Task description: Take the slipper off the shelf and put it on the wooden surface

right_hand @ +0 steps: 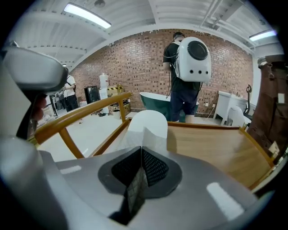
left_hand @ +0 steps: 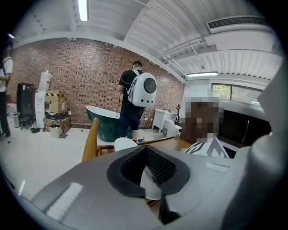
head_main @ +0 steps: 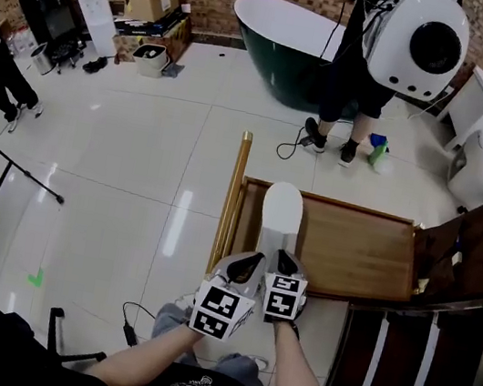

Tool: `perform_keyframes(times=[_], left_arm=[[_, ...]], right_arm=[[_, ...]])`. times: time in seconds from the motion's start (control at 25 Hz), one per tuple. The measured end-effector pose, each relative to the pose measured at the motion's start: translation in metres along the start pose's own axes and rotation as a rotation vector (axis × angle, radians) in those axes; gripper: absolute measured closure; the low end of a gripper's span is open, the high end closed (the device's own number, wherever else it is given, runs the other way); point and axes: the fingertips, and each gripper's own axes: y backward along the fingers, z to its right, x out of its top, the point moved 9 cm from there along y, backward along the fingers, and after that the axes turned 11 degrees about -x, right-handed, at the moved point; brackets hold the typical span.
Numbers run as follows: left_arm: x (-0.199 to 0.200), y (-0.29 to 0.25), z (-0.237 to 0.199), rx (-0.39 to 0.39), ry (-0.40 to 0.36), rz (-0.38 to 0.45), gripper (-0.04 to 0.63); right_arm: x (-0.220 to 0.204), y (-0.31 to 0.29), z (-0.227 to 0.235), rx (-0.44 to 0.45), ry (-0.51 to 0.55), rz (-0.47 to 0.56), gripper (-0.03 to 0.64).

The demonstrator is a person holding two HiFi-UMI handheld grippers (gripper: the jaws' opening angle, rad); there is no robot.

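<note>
Both grippers are at the near end of the slipper right now, side by side, marker cubes almost touching. The left gripper has its 2 jaws nearly closed, with a fold of the white slipper pinched between the pads. You can see the fabric sitting in the gap in the left gripper view.

The right gripper is clamped down tight, jaws all but together, nipping the thin back edge of the slipper.

The slipper stretches away over the wooden surface, toe pointing away, close to the wooden rail on the left side. Whether the sole is fully down on the wood, I can't tell.

Beyond the surface, a person with a white backpack stands by the green bathtub.
</note>
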Motion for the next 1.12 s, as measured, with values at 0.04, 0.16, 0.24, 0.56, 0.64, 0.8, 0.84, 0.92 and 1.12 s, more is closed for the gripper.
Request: perform_keyframes(times=[0.04,0.16,0.24,0.56,0.64,0.8,0.84,0.92,1.12], left_arm=[[0.001,-0.001,0.0,-0.006,-0.002,-0.002,0.589],[0.004,-0.003,0.0,-0.022,-0.021,-0.012,0.589],[0.005,-0.001,-0.001,-0.024,-0.024,-0.012,0.589],[0.002,0.005,-0.01,-0.007,-0.006,-0.028,0.59],[0.002,0.007,-0.011,-0.005,-0.006,-0.031,0.589],[0.007,0.009,-0.009,-0.012,-0.017,-0.029,0.589],[0.008,0.01,-0.007,-0.017,-0.021,-0.029,0.589],[0.01,0.01,-0.002,-0.035,-0.03,-0.031,0.589],[0.014,0.003,0.015,-0.118,-0.059,-0.041,0.589]], right_arm=[[0.001,-0.005,-0.002,-0.003,-0.005,-0.009,0.604],[0.002,-0.018,-0.005,-0.009,-0.021,-0.023,0.603],[0.002,-0.022,-0.009,-0.008,-0.023,-0.032,0.597],[-0.002,-0.022,-0.01,0.009,-0.034,-0.043,0.574],[-0.002,-0.015,-0.01,0.014,-0.048,-0.045,0.566],[0.003,0.004,-0.009,0.009,-0.068,-0.018,0.566],[0.004,0.01,-0.008,0.005,-0.074,-0.009,0.566],[0.007,0.022,-0.003,-0.009,-0.093,0.006,0.566],[0.014,0.061,0.013,-0.075,-0.147,0.066,0.568]])
